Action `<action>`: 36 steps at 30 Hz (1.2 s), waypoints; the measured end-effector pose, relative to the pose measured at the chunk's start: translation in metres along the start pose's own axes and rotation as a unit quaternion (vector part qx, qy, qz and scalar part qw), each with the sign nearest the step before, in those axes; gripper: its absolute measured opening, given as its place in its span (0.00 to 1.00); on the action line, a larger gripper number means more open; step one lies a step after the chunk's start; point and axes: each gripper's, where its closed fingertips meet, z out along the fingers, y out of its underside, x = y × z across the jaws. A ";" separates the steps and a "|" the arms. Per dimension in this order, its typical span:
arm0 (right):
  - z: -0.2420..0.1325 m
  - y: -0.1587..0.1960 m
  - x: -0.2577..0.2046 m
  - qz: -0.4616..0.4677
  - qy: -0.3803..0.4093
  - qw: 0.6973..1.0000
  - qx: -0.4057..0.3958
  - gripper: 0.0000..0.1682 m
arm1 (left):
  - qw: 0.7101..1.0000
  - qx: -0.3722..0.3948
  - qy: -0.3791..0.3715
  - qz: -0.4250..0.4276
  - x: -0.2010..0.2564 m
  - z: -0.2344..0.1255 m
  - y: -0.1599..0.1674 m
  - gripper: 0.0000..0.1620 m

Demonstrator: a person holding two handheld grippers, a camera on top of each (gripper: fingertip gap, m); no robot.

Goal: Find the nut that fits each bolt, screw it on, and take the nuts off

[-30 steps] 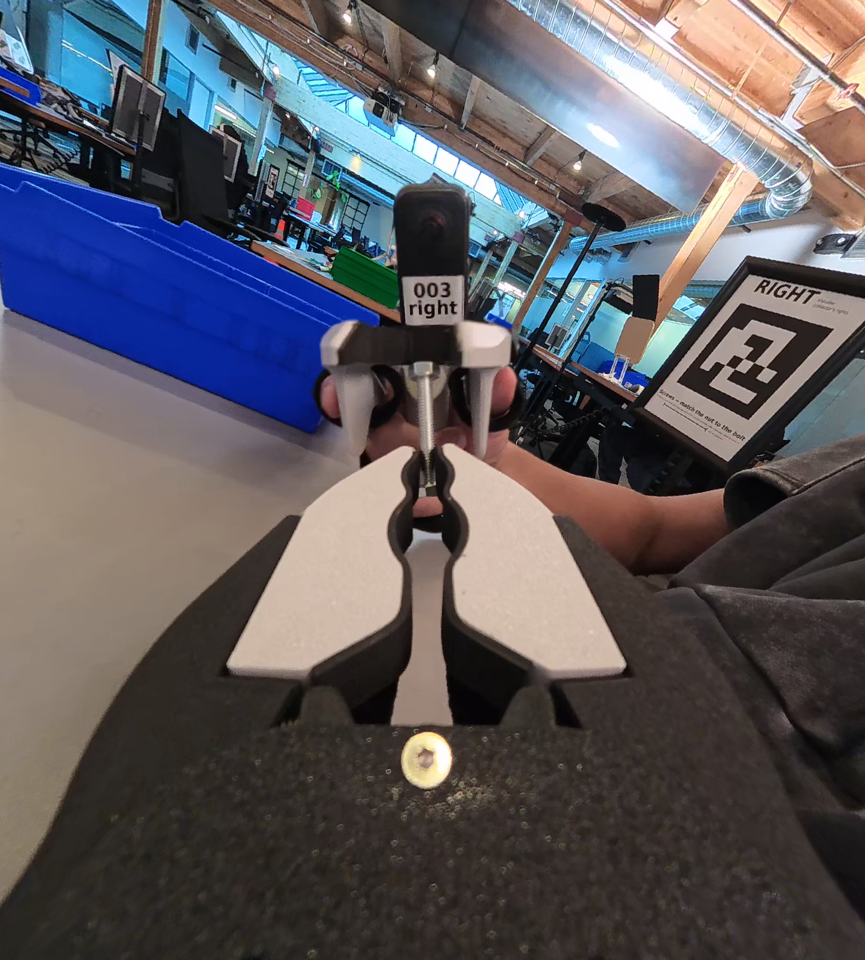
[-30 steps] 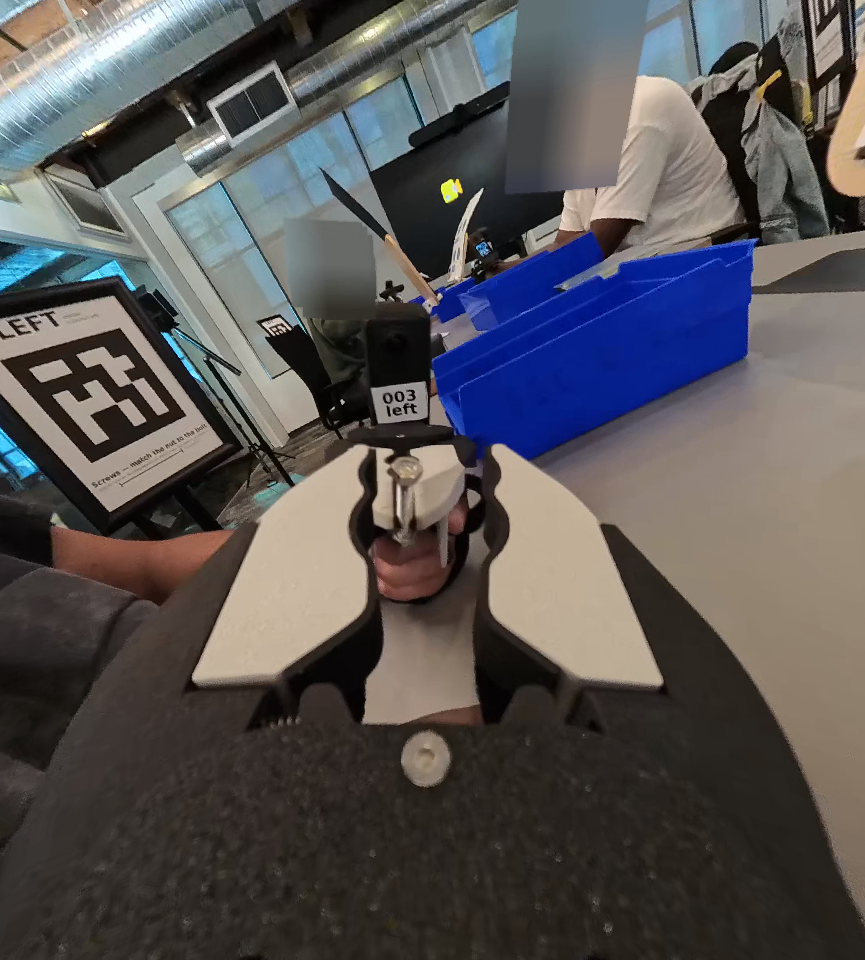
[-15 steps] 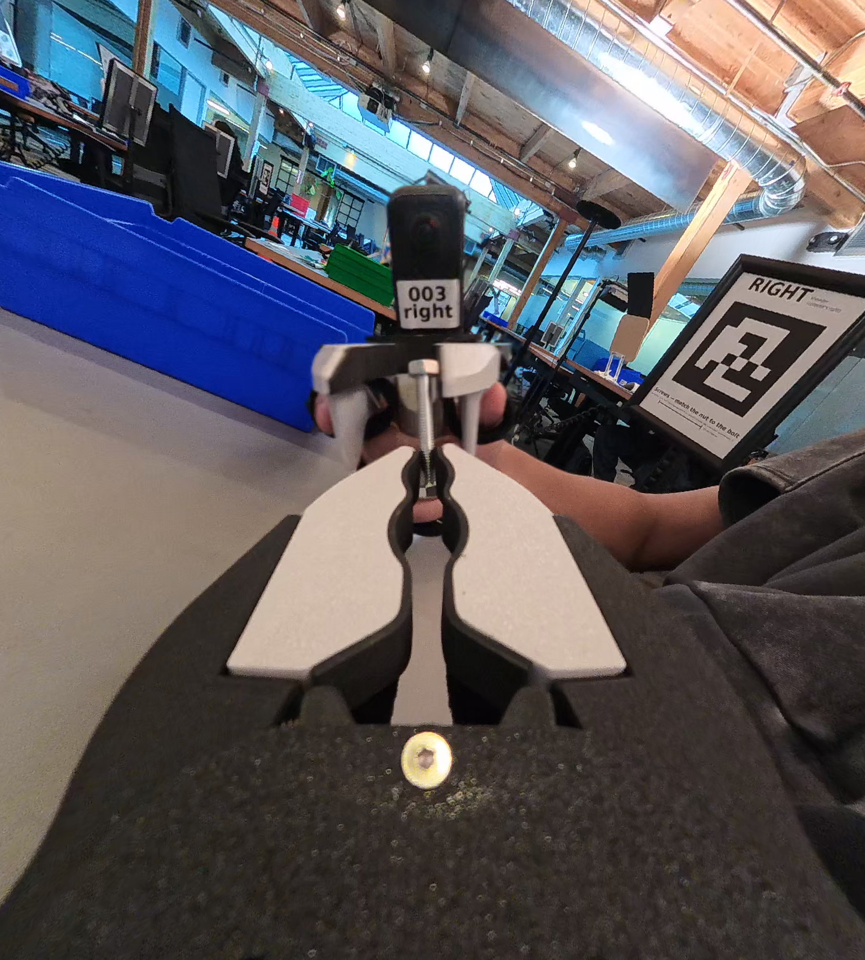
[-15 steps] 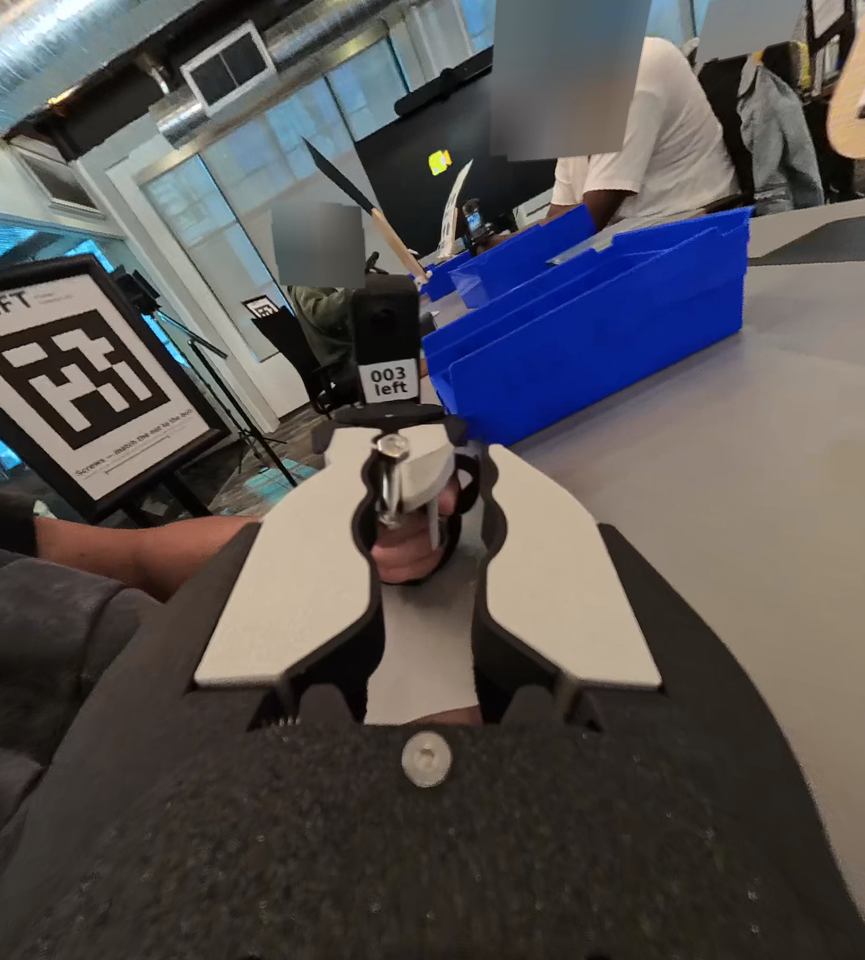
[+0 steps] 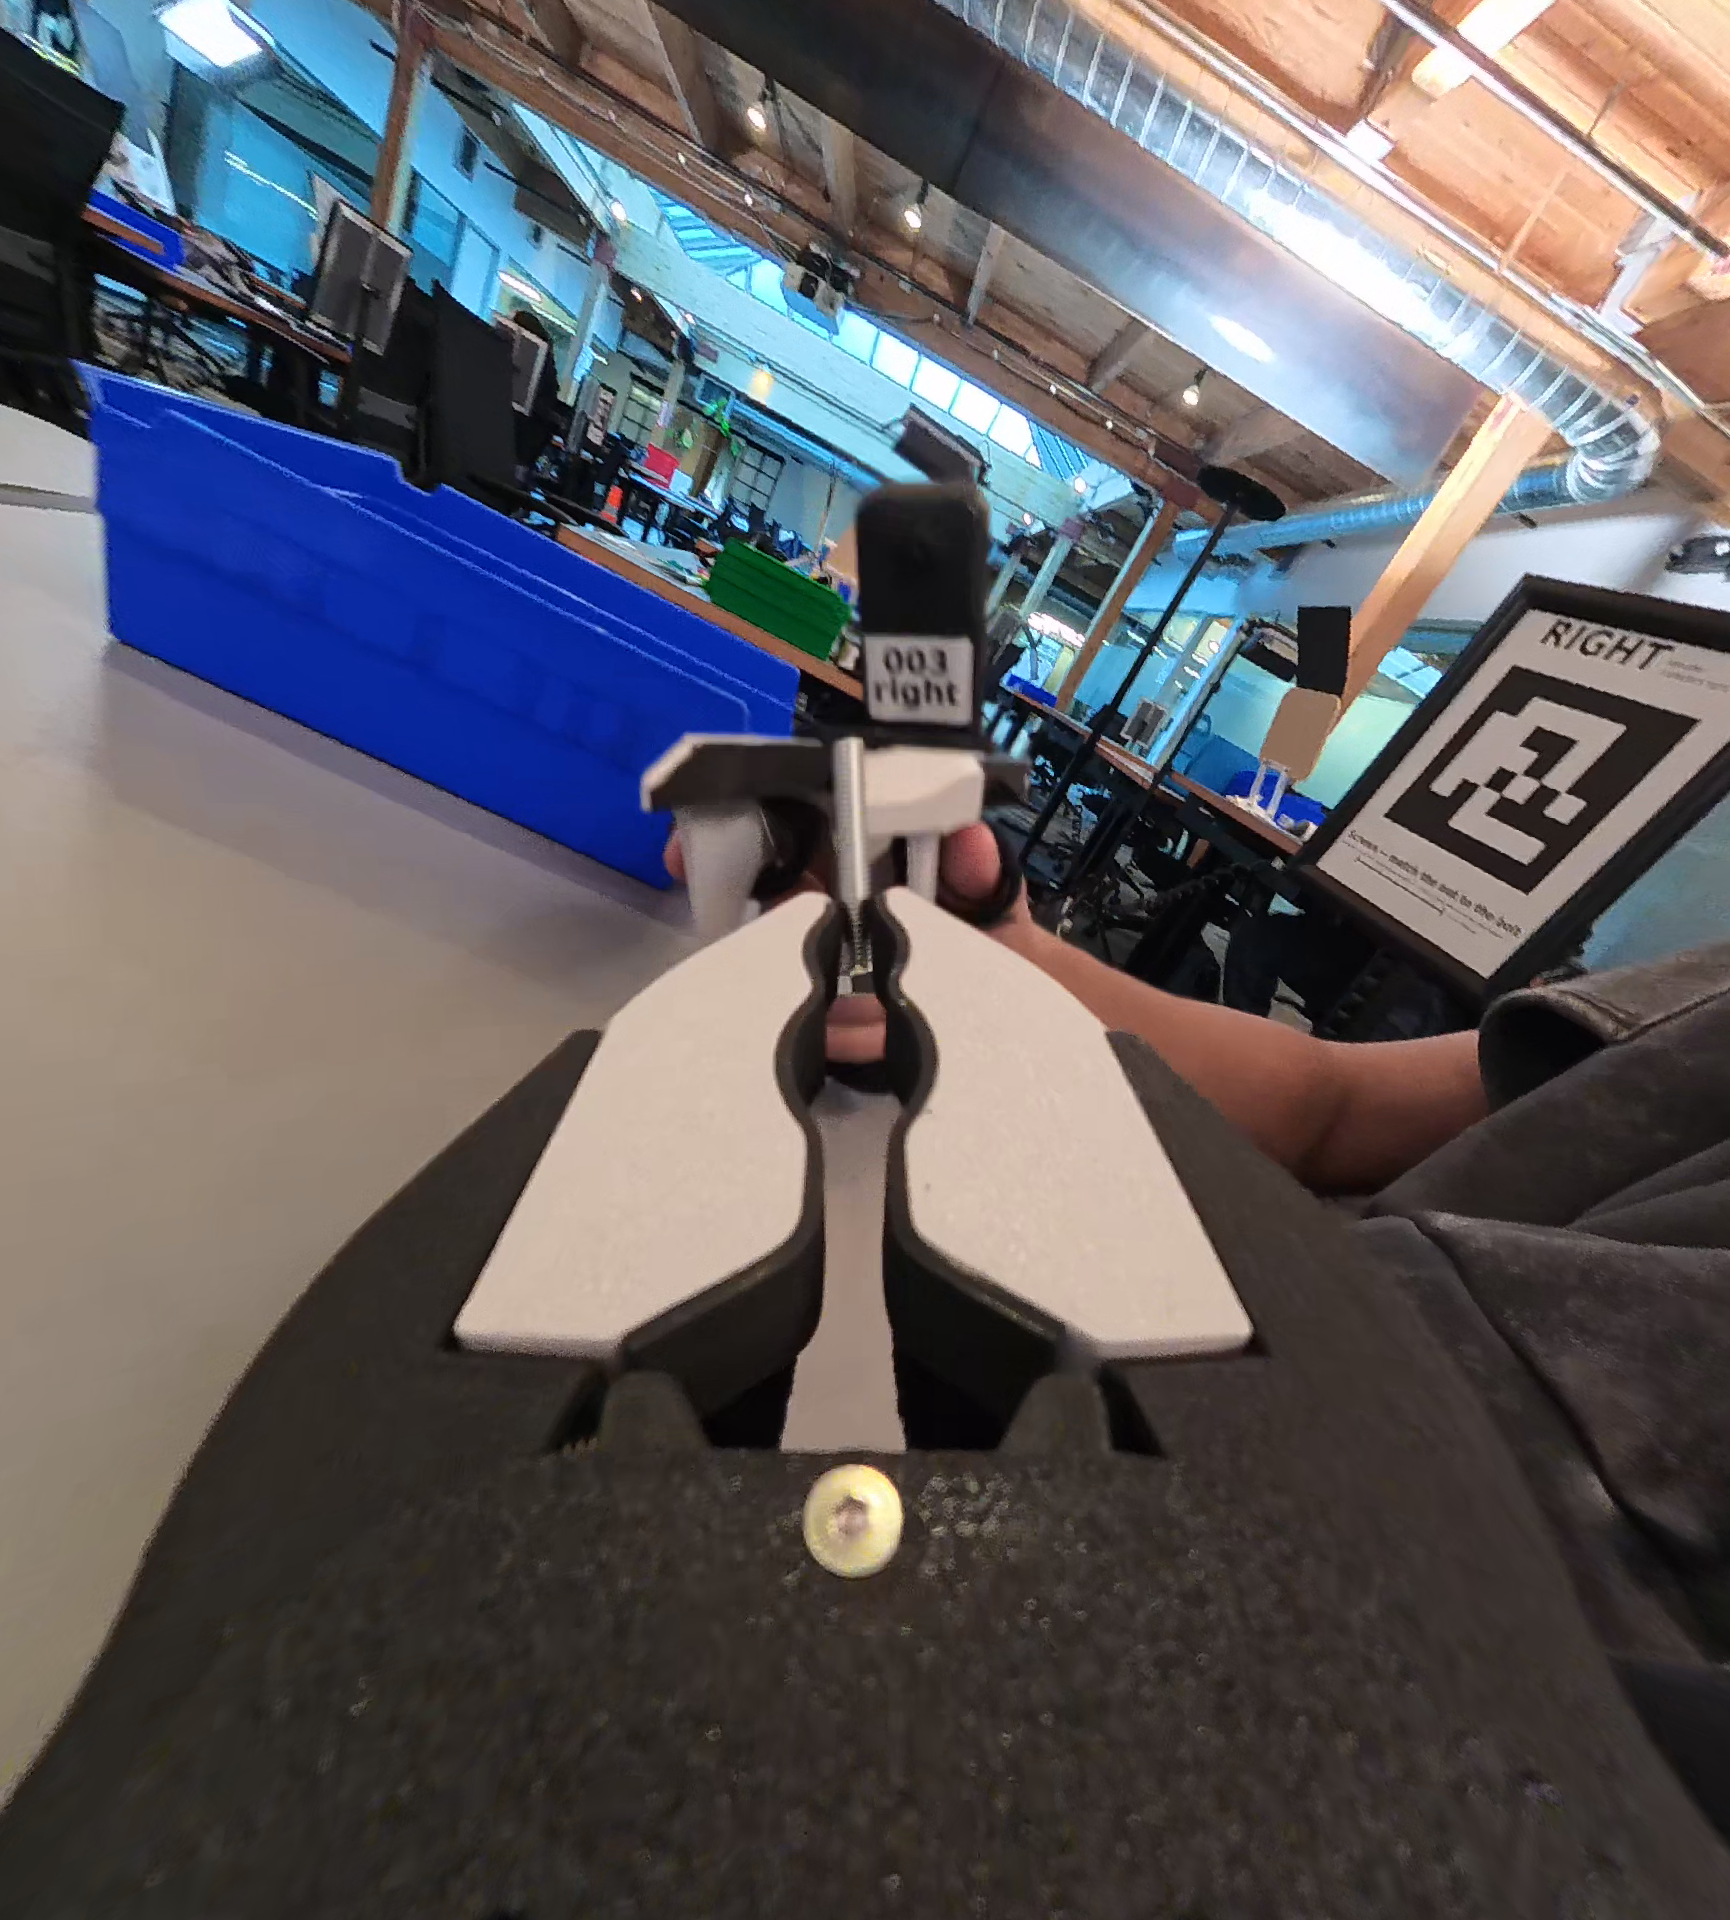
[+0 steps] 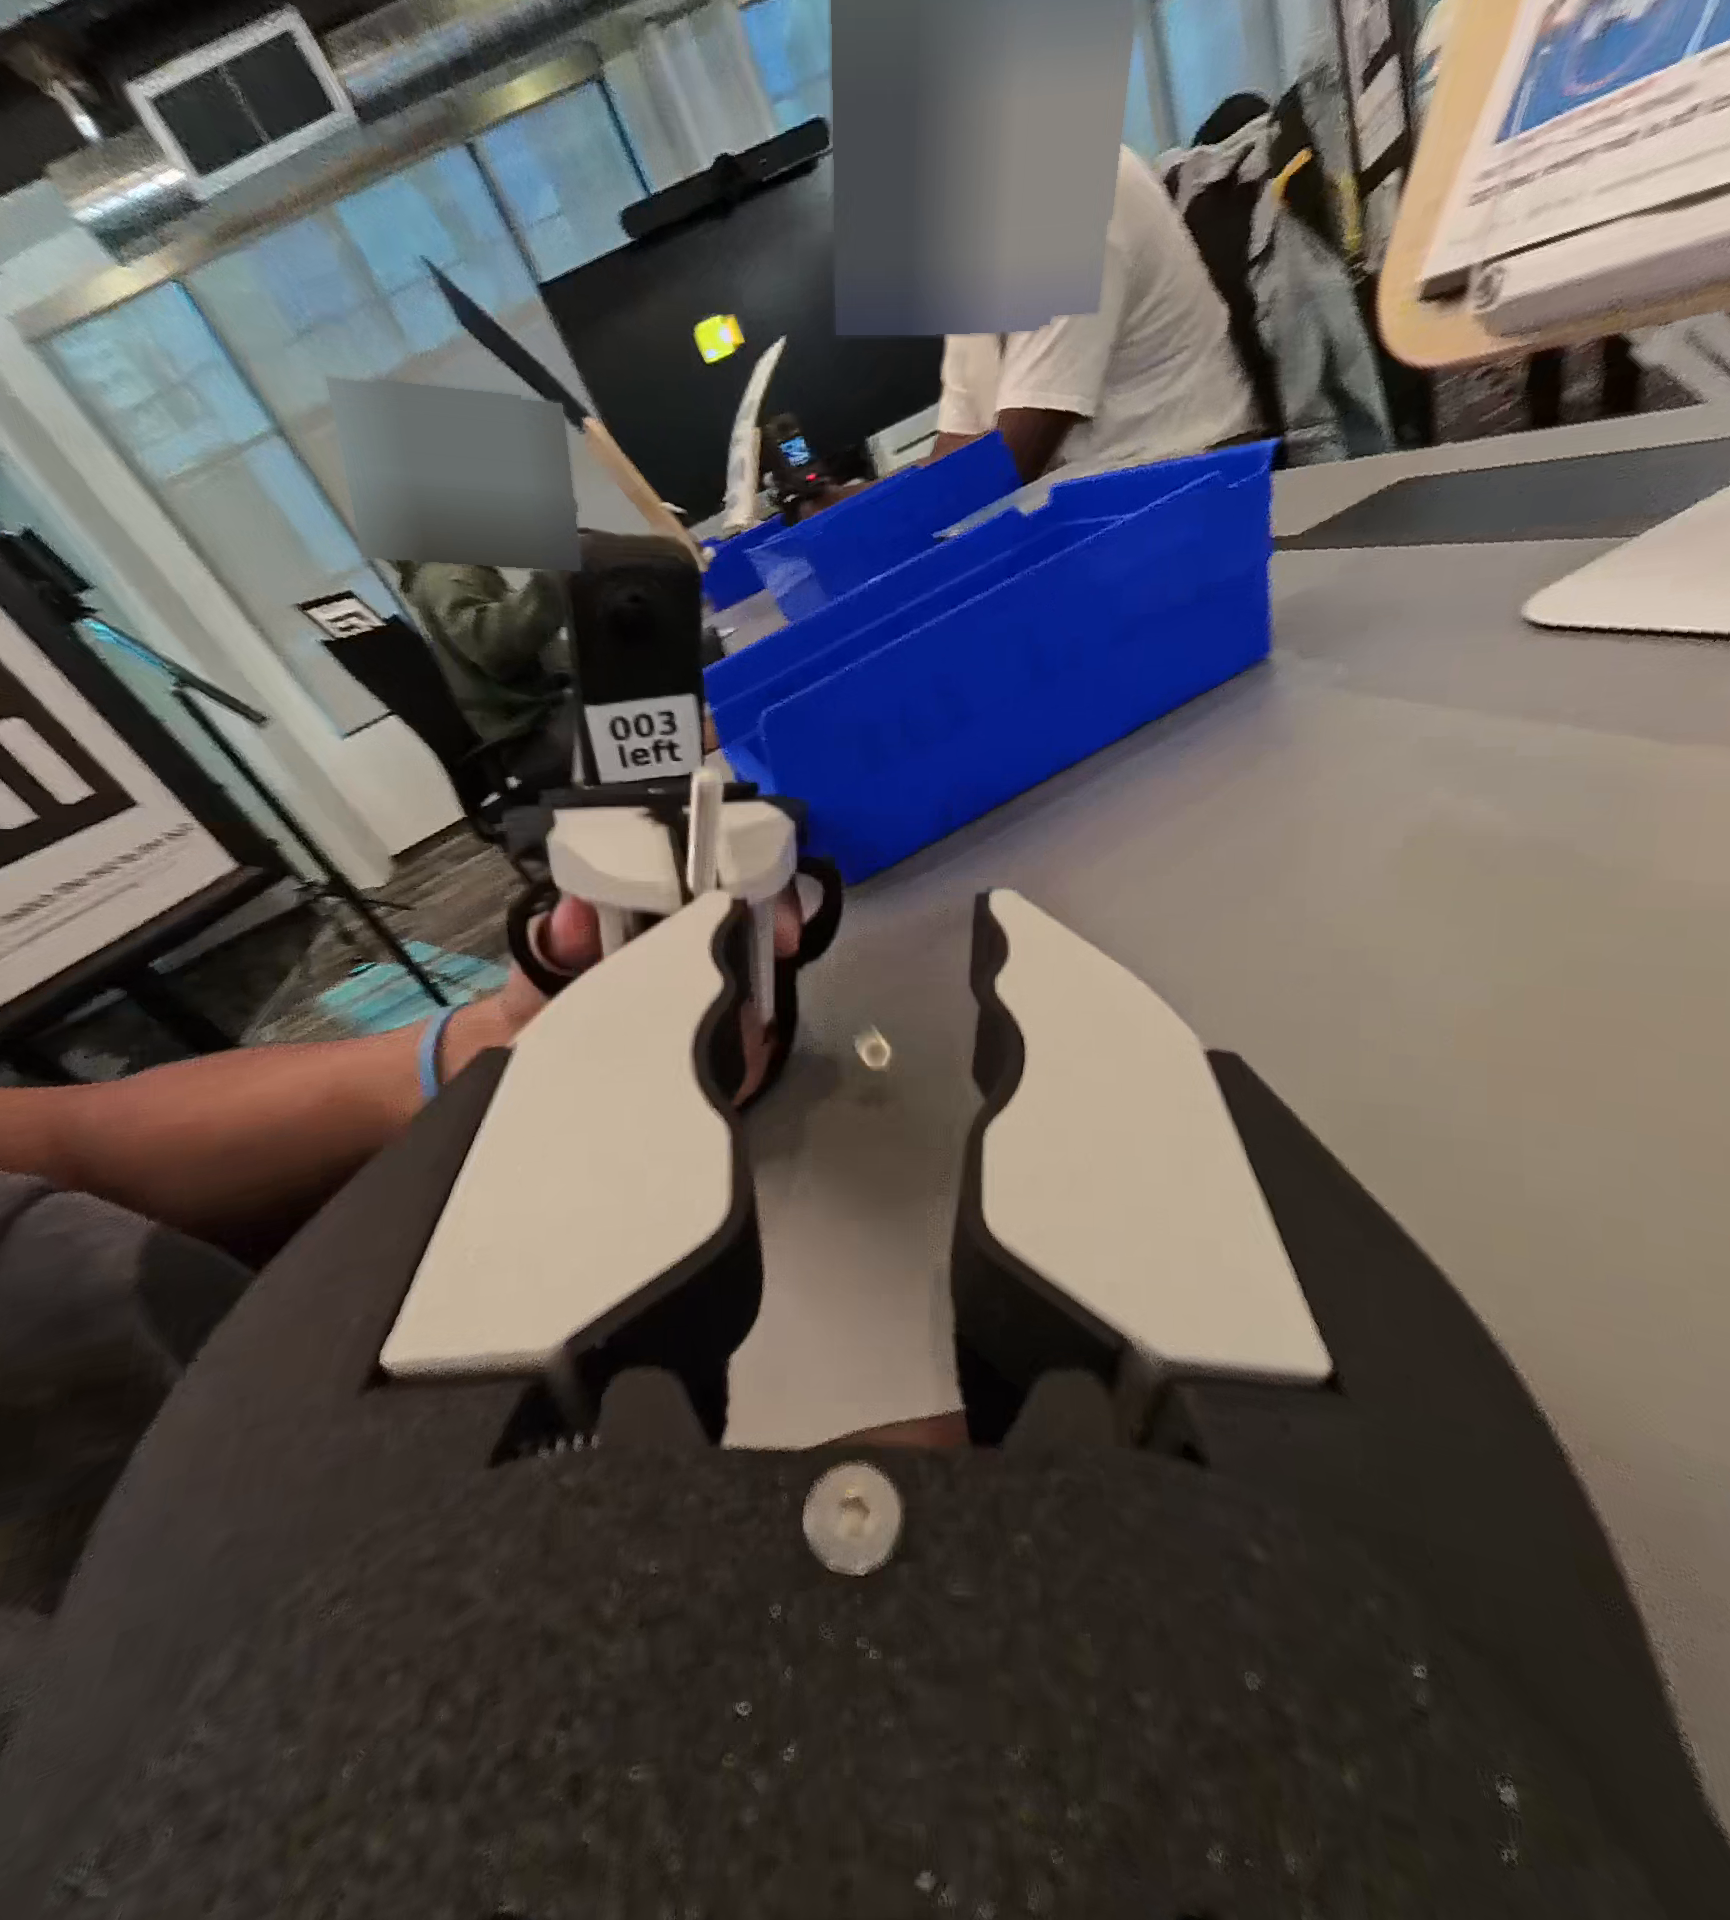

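The left gripper (image 5: 856,961) pinches a bolt (image 5: 848,831); the right gripper (image 6: 856,935) gapes wide above a nut (image 6: 871,1047) on the table (image 6: 1463,883); both carry white labels.

bare grey table (image 6: 1463,935) lies ahead of the parted right gripper (image 6: 856,914); a small nut (image 6: 871,1047) sits near, blue bin (image 6: 996,707) blocks far.

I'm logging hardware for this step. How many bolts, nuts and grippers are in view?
Bolts: 1, the bolt clamped in the left gripper
Nuts: 1, the nut lying loose on the table
Grippers: 2, left gripper shut, right gripper open
Total: 4
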 end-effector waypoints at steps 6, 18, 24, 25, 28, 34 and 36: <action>-0.008 -0.003 0.013 -0.059 0.069 0.995 0.031 0.23 | 1.000 0.002 0.001 -0.014 -0.005 -0.001 -0.002 0.03; 0.004 0.003 -0.014 -0.015 -0.014 1.000 0.017 0.19 | 1.000 -0.010 0.015 -0.010 -0.001 0.002 0.001 0.03; 0.016 -0.001 -0.036 0.057 -0.094 0.994 0.027 0.20 | 0.999 -0.040 0.030 0.009 0.008 0.008 0.010 0.03; 0.017 -0.001 -0.038 0.062 -0.103 0.992 0.026 0.18 | 0.999 -0.042 0.028 0.012 0.008 0.008 0.011 0.03; 0.017 -0.001 -0.042 0.063 -0.113 0.991 0.027 0.08 | 0.999 -0.039 0.028 0.010 0.008 0.008 0.010 0.03; 0.013 0.001 -0.040 0.008 -0.097 0.995 0.003 0.03 | 0.999 -0.044 0.022 0.023 0.009 0.010 0.012 0.03; 0.008 -0.006 -0.038 -0.006 -0.079 0.997 0.008 0.03 | 0.999 -0.034 0.024 0.027 0.011 0.009 0.009 0.09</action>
